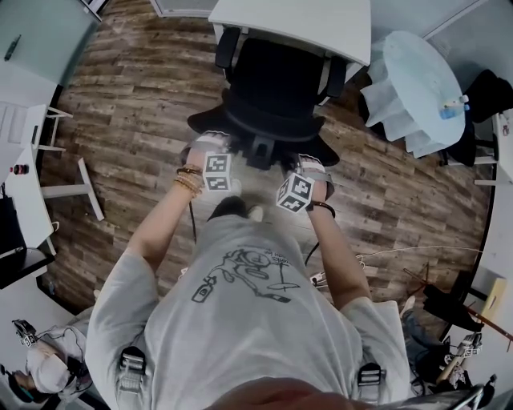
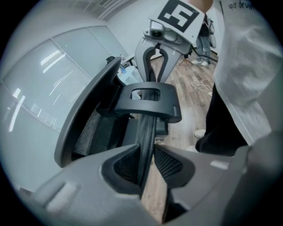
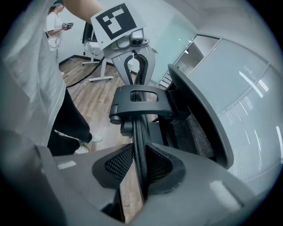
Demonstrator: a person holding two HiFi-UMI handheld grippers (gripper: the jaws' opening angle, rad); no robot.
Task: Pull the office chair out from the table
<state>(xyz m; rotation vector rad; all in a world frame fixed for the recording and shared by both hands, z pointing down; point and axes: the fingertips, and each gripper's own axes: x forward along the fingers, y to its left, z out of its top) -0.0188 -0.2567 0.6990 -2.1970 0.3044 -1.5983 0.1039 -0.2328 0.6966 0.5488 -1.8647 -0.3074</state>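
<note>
Grip is taken on the chair by both grippers. The chair is found right at the table, with its seat and armrests at the table's near edge and its back turned away from the table. The headrest is set on the side farthest from the table, and the jaws are closed on its thin rim.

In the left gripper view the left gripper is seen clenched on that rim. The dark edge is pinched between the two mesh pads at their tips, while a sliver of wood floor is shown beside it lower down. In the right gripper view the right gripper is clamped on the rim in the same way, from the opposite end. Each gripper is caught in the other's view, across the headrest bracket.

The person is placed behind the chair, on the side away from the table, with a forearm stretched out to each gripper.
</note>
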